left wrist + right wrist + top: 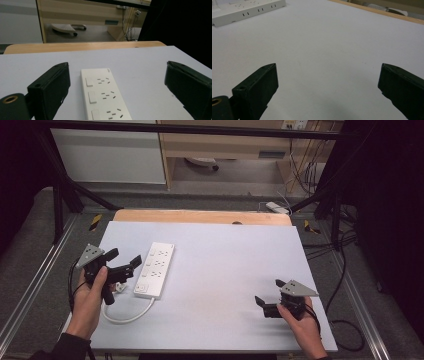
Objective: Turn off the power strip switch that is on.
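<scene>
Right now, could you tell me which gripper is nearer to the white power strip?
Left. The left gripper hovers just beside the power strip, jaws open toward it; the right gripper sits far across the table, also open.

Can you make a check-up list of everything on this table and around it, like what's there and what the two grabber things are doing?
Surface: pale sheet on a wooden table, flat.
Job's things: white power strip lying flat, sockets up.
Clutter: nothing seen.
Grippers: left gripper open, right beside the strip, not touching; right gripper open, over bare sheet.
Cables: strip's white cord loops toward the near edge; black cables on the floor at right.
Surroundings: dark frame bars, wooden furniture behind.
</scene>
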Demonstrator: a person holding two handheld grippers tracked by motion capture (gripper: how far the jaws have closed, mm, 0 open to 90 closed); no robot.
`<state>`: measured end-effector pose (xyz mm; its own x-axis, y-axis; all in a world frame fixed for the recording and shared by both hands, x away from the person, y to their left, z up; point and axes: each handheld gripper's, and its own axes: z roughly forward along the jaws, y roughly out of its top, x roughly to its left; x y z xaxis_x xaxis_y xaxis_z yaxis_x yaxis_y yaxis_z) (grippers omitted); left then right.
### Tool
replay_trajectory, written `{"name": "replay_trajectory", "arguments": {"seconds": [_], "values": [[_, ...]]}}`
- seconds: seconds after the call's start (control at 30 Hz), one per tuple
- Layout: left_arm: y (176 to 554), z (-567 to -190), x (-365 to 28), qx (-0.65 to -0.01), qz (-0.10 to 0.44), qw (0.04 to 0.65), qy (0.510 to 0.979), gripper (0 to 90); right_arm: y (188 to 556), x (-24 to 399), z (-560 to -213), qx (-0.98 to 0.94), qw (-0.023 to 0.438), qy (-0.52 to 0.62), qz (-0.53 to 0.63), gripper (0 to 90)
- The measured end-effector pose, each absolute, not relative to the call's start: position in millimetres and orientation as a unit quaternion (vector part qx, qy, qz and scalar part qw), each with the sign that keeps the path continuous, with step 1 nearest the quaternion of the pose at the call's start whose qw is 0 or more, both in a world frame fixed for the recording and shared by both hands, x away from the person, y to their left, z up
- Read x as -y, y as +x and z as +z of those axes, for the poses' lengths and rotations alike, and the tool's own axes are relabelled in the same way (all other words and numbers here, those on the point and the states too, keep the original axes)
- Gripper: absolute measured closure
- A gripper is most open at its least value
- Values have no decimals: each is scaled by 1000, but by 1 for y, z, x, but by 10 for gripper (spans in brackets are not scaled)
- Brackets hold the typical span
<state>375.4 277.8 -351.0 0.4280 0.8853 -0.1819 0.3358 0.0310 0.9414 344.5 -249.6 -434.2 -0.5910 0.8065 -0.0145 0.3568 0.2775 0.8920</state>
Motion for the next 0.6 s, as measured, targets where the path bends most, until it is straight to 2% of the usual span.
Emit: {"name": "replay_trajectory", "arguments": {"seconds": [0.6], "values": [[334,-361,-275,-458,240,547,658,61,341,250,-432,-760,246,380,465,33]]}}
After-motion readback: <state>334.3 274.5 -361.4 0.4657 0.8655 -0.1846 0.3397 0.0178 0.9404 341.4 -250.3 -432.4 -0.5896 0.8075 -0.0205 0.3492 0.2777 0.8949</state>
